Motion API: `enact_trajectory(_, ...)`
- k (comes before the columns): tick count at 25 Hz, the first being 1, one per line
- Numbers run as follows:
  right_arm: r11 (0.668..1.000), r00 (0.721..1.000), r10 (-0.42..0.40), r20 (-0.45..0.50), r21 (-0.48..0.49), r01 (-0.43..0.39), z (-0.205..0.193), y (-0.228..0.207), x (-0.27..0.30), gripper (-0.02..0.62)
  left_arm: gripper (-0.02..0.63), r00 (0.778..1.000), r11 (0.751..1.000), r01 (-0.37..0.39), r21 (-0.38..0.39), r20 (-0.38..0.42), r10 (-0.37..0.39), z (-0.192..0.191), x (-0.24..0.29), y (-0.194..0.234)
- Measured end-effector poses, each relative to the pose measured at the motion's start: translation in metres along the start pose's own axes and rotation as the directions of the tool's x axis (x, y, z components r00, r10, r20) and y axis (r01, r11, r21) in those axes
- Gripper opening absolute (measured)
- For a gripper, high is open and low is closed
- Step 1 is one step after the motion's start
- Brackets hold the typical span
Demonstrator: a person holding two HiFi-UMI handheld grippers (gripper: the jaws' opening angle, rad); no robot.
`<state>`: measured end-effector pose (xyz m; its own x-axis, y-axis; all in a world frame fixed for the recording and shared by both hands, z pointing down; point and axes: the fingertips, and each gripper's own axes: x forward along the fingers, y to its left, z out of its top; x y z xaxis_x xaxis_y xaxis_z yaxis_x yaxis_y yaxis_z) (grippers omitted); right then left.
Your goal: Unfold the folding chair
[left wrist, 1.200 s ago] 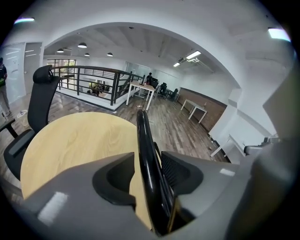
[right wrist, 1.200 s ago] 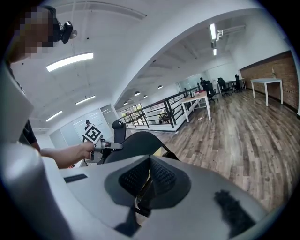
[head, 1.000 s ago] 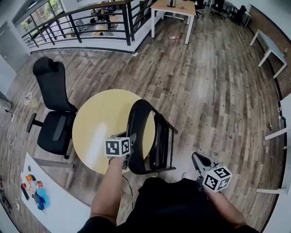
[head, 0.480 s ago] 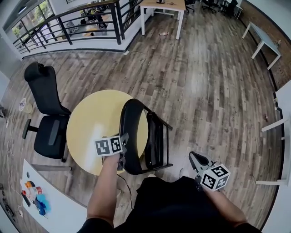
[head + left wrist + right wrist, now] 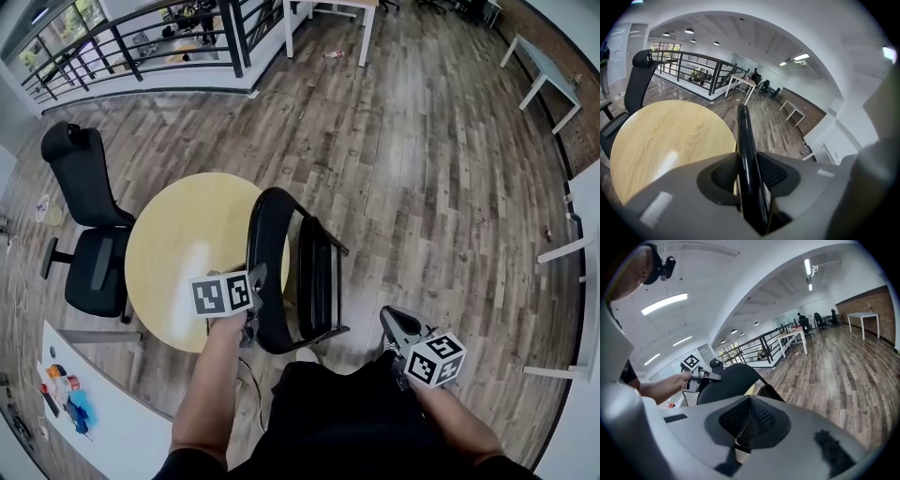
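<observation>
**A:** head view: folding chair (image 5: 298, 281) upright on the wood floor (image 5: 422, 169), folded, just beside the round table (image 5: 178, 253). left gripper (image 5: 253, 305) on it, right gripper (image 5: 389, 321) low and apart from it.

**B:** left gripper view?

**A:** jaws have just been closing, now clamped on the black backrest edge (image 5: 746, 159).

**B:** right gripper view?

**A:** jaws together, nothing between them. Chair sits beyond.

Wood-plank floor (image 5: 422, 187) under a folding chair (image 5: 264, 244), a round yellow table (image 5: 178, 253) and a black office chair (image 5: 94, 272).
</observation>
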<state>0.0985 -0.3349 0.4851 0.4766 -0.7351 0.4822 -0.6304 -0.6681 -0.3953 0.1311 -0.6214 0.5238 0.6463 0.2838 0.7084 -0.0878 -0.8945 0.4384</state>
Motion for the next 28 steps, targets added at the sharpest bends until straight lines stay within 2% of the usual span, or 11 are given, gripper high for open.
enact_trajectory(6,0.998,0.998,0.068,-0.002,0.001,-0.068,0.002,-0.025,-0.014,0.006,0.130,0.997,0.997,-0.071,0.007,0.035,0.071,-0.002,0.007,-0.035)
enact_trajectory(13,0.993,0.993,0.112,-0.024,-0.023,-0.113,0.016,-0.080,-0.041,0.006,0.127,0.987,0.991,-0.133,0.002,0.093,0.132,0.000,0.016,-0.070)
enact_trajectory(18,0.988,0.989,0.146,-0.037,-0.039,-0.148,0.023,-0.114,-0.049,0.006,0.129,0.982,0.985,-0.170,0.033,0.094,0.166,0.000,0.024,-0.096)
enact_trajectory(23,0.976,0.978,0.201,-0.056,-0.071,-0.205,0.029,-0.136,-0.055,0.006,0.132,0.967,0.965,-0.244,0.092,0.100,0.235,-0.001,0.031,-0.114)
enact_trajectory(28,0.963,0.967,0.241,-0.088,-0.104,-0.250,0.031,-0.154,-0.068,0.006,0.129,0.973,0.975,-0.209,0.078,0.113,0.200,0.000,0.035,-0.132)
